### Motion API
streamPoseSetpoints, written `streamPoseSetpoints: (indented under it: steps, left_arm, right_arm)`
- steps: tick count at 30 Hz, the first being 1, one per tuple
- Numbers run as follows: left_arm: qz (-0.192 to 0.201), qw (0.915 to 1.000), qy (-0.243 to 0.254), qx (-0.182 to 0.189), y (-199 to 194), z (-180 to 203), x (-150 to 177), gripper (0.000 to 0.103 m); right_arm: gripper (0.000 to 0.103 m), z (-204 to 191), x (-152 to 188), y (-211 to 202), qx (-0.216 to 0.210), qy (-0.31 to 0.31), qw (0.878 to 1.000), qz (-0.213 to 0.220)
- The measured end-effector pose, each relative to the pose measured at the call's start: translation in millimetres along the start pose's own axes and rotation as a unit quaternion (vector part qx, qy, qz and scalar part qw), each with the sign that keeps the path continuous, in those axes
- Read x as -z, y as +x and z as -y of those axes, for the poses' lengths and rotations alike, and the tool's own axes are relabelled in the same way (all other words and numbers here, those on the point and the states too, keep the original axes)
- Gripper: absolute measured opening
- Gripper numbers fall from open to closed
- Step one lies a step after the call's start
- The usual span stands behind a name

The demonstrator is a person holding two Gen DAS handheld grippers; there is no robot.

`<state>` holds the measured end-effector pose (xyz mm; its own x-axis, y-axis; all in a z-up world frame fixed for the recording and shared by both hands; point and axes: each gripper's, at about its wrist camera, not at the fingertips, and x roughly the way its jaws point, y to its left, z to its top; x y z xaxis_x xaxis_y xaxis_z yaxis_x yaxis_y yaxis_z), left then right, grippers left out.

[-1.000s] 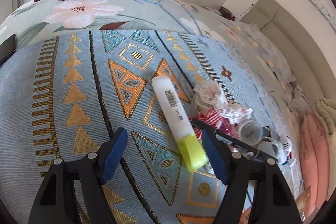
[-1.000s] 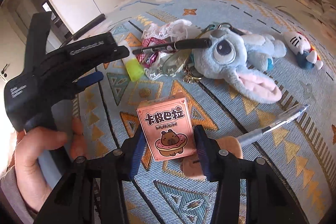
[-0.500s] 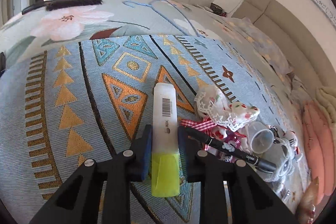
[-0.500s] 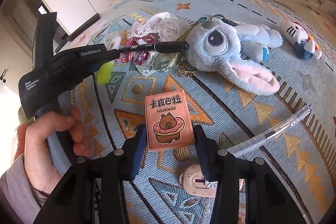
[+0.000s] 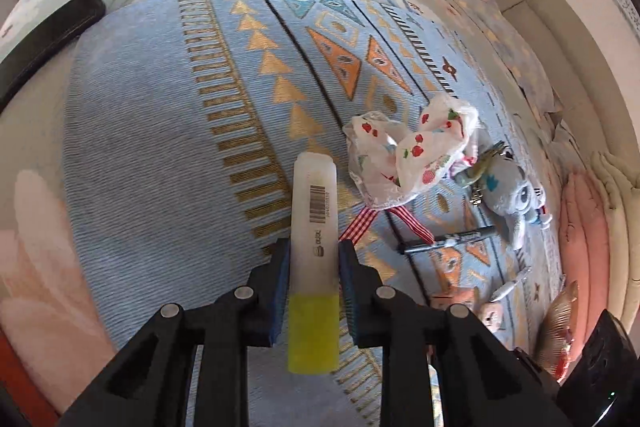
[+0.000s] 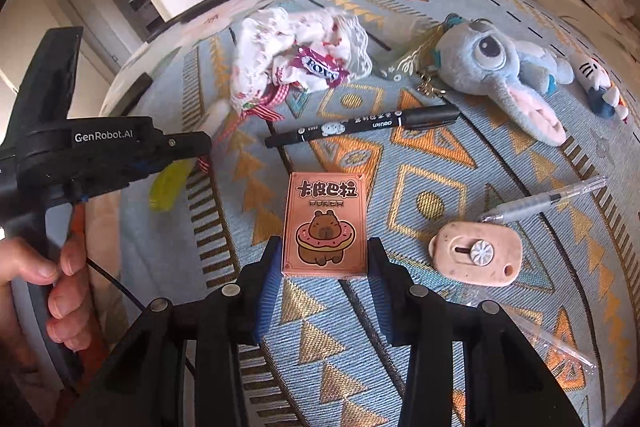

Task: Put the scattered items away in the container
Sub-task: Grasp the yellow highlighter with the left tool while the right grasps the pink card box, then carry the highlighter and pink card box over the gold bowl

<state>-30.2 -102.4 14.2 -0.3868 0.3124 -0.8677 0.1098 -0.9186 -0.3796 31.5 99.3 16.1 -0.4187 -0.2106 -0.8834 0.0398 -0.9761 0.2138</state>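
Note:
A white highlighter (image 5: 314, 211) with a yellow cap is clamped between the blue pads of my left gripper (image 5: 314, 247), above the patterned blue blanket (image 5: 160, 147). From the right wrist view the left gripper (image 6: 192, 147) is at the left, in a person's hand (image 6: 60, 287), with the yellow cap (image 6: 168, 187) hanging below it. My right gripper (image 6: 324, 245) is shut on a pink card box (image 6: 326, 219) printed with a capybara in a doughnut. No container is plainly in view.
Scattered on the blanket are a strawberry-print lace cloth (image 5: 408, 151), a candy wrapper (image 6: 320, 69), a black marker (image 6: 360, 125), a blue elephant plush (image 6: 492, 59), a small cat figure (image 6: 600, 87), a clear pen (image 6: 548, 201) and a pink oval tool (image 6: 476, 255).
My left gripper shut on the highlighter and carried it left, away from the pile. The right gripper shifted with the card box, and the pink tool now lies to its right.

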Motion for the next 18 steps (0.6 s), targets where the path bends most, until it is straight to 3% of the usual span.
streamPoseSetpoints:
  steps: [3,6,12,15,18]
  left_arm:
    - [0.021,0.9996,0.017,-0.009,0,4,3,0.022]
    - [0.03,0.9989,0.034,-0.011,0,11,2,0.032]
    - [0.054,0.9983,0.022,-0.005,4,6,-4,0.035]
    - [0.06,0.9932,0.082,-0.056,8,24,1,0.035]
    - [0.071,0.9786,0.154,-0.117,14,44,10,0.032]
  right_arm:
    - [0.046,0,-5,3,0.001,0.005,1.0,-0.001]
    - [0.049,0,-10,6,-0.002,0.006,1.0,-0.008]
    - [0.051,-1,-14,10,0.003,0.007,1.0,-0.001]
    - [0.051,-10,-15,16,0.034,-0.021,0.999,0.01]
    - [0.051,-24,-15,23,0.069,-0.059,0.996,0.018]
